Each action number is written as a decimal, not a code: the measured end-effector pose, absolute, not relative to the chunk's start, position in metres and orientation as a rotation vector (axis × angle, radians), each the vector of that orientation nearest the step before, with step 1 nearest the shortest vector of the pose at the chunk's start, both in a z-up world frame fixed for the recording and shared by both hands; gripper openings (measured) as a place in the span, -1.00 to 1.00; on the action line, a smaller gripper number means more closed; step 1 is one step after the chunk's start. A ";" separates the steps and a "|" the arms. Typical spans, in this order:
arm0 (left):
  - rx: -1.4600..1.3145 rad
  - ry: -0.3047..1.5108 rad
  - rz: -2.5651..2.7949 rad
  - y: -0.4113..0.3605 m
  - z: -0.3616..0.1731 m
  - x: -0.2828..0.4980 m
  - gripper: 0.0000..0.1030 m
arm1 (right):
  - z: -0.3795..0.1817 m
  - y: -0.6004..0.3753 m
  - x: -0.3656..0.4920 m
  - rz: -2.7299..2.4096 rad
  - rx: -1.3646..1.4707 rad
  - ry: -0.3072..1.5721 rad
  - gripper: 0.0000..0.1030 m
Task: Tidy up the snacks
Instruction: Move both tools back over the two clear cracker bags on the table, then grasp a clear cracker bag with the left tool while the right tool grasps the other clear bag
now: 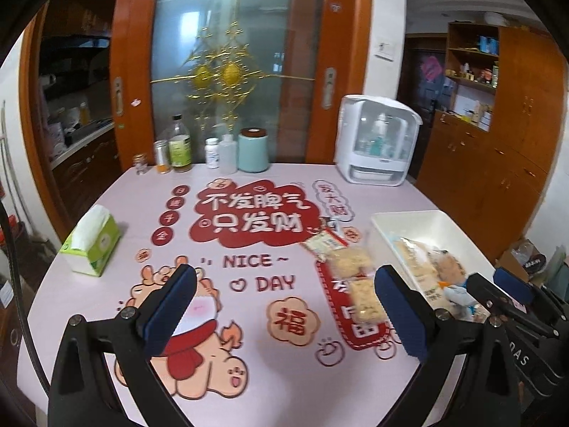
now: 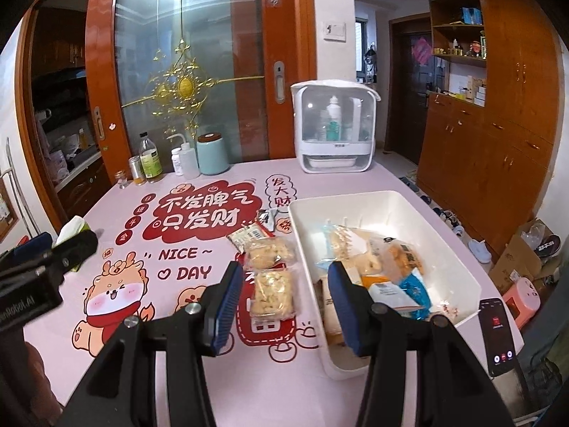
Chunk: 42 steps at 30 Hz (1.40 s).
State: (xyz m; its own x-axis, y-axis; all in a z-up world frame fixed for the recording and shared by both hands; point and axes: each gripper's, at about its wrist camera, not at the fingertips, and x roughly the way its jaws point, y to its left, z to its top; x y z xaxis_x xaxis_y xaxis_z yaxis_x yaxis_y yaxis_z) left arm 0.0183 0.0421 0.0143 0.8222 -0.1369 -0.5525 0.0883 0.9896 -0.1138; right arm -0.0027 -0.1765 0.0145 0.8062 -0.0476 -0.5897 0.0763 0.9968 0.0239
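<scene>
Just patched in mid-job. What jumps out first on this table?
The pink tablecloth with its big red cartoon print fills the view. At its right edge a white bin holds mixed snack packets, with two clear cracker packs lying just left of it. Both grippers, left and right, hover open and empty.

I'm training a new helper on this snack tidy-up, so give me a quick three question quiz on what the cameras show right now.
1. True or false: both pale cracker packs already lie inside the white bin.
2. Which stands nearest the mint canister? A) tissue box B) white squeeze bottle C) smartphone
3. Fill in: the right gripper has its fingers apart and holds ____.

Key
1. False: they lie on the pink table mat, just left of the bin.
2. B
3. nothing
</scene>
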 end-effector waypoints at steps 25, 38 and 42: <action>0.148 0.674 -0.148 0.031 -0.020 0.091 0.94 | -0.083 -0.142 0.047 0.022 0.026 0.839 0.00; 0.528 0.761 -0.398 -0.044 -0.049 0.199 0.94 | -0.111 -0.132 0.082 0.025 -0.074 0.760 0.47; 0.543 0.857 -0.434 -0.059 -0.079 0.235 0.94 | -0.116 -0.136 0.088 0.008 -0.106 0.754 0.48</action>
State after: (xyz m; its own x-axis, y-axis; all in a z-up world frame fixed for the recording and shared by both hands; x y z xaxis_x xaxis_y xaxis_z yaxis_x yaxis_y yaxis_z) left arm 0.2346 -0.0589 -0.0786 0.5833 -0.1409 -0.7999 0.5614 0.7817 0.2717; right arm 0.0877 -0.1358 -0.1159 0.7291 -0.0306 -0.6837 -0.0453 0.9946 -0.0929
